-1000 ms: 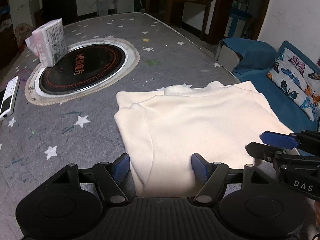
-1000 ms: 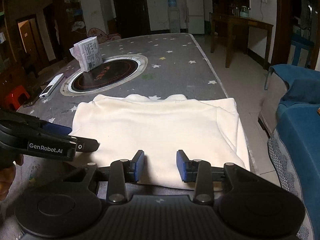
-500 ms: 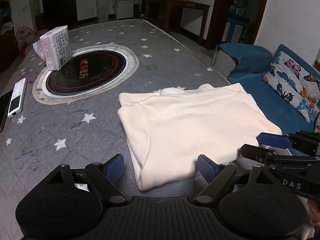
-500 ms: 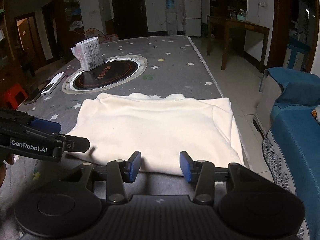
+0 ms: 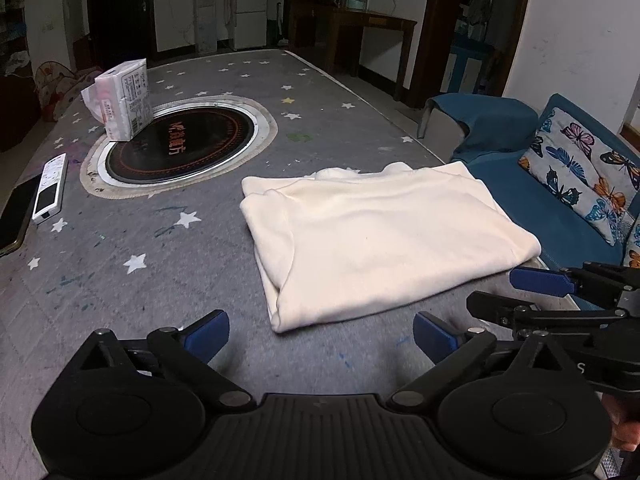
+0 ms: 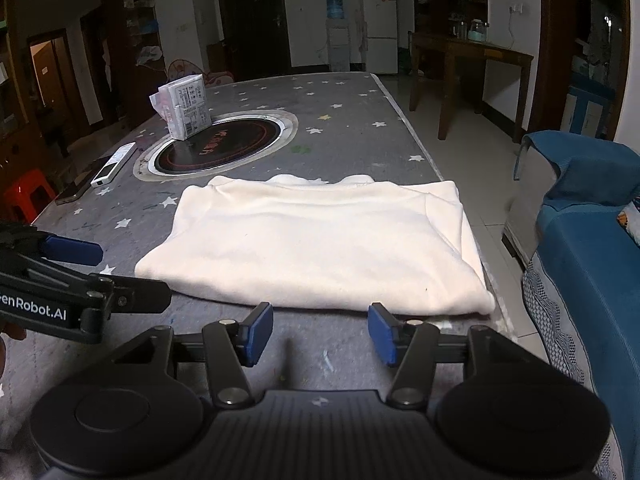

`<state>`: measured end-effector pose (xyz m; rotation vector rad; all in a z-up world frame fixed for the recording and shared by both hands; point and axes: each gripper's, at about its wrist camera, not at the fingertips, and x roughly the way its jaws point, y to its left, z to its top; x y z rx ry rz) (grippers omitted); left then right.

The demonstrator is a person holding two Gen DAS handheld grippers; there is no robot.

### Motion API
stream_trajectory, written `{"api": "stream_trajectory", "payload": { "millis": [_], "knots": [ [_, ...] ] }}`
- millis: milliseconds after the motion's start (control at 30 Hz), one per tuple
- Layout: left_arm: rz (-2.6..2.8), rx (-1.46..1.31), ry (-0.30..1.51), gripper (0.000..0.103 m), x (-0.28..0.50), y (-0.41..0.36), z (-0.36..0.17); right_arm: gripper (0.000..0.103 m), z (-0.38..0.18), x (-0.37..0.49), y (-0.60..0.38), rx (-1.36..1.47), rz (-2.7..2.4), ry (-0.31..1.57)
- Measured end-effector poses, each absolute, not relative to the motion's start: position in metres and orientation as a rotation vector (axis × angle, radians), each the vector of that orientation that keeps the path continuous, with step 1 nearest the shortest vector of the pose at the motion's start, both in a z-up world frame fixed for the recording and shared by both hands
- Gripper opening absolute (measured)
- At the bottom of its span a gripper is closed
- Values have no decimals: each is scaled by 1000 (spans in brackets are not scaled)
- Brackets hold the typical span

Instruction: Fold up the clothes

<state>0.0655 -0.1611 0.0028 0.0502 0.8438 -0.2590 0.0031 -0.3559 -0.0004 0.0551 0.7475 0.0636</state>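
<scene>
A cream garment (image 5: 380,240) lies folded into a flat rectangle on the grey star-patterned table (image 5: 168,240); it also shows in the right wrist view (image 6: 320,244). My left gripper (image 5: 320,334) is open and empty, just short of the garment's near left corner. My right gripper (image 6: 320,330) is open and empty, just short of the garment's near edge. Each gripper shows in the other's view, the right one (image 5: 540,292) and the left one (image 6: 80,276), both clear of the cloth.
A round black cooktop (image 5: 180,148) is set into the table, with a tissue pack (image 5: 120,100) on its rim. A white remote (image 5: 50,188) and a phone (image 5: 16,216) lie at the left. A blue sofa (image 5: 540,200) stands right of the table.
Both grippers have pulled back from the garment's near edge and opened wider. The garment now lies free of both pairs of fingers.
</scene>
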Motion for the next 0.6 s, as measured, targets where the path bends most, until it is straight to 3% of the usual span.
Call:
{"api": "stream_trajectory", "payload": {
  "millis": [600],
  "knots": [
    [-227,34,833,103,22,-153,-1,59,-3,-37,-343,34,60,741]
  ]
}}
